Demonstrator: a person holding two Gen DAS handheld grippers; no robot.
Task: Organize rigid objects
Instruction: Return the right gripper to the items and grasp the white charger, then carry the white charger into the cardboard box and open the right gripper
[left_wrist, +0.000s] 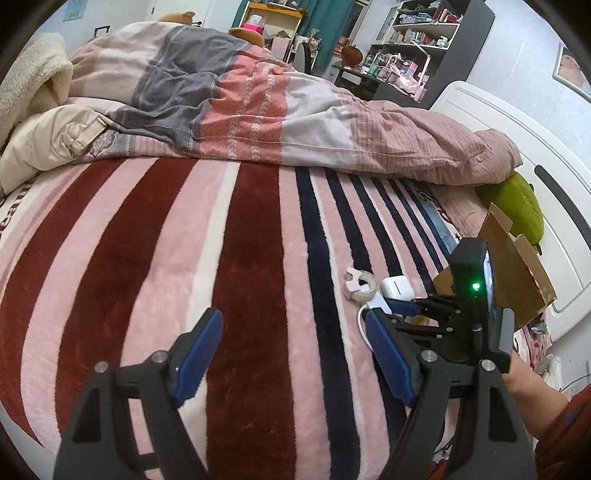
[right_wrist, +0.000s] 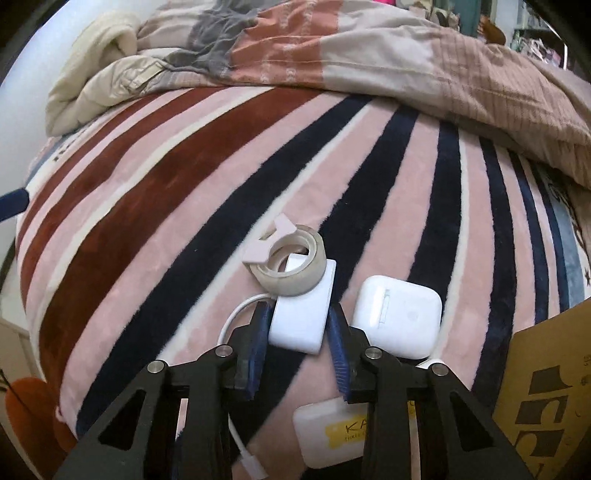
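surface: striped blanket (left_wrist: 184, 258) on bed, bedroom
box: cardboard box (left_wrist: 517, 273), contents hidden
left gripper (left_wrist: 291, 354): wide open, empty
right gripper (right_wrist: 299, 328): fingers flank white charger (right_wrist: 301, 314), contact unclear

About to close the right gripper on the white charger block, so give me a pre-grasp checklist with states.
1. Right gripper open, jaws straddling the white charger block: ok.
2. Block free of clutter: not ok, the tape roll rests on its far end.
3. Earbud case clear of the right finger: cannot tell, very close.
4. White cable free of the left finger: cannot tell.
5. Cardboard box within reach for drop-off: ok.
6. Left gripper open, out of the way: ok.
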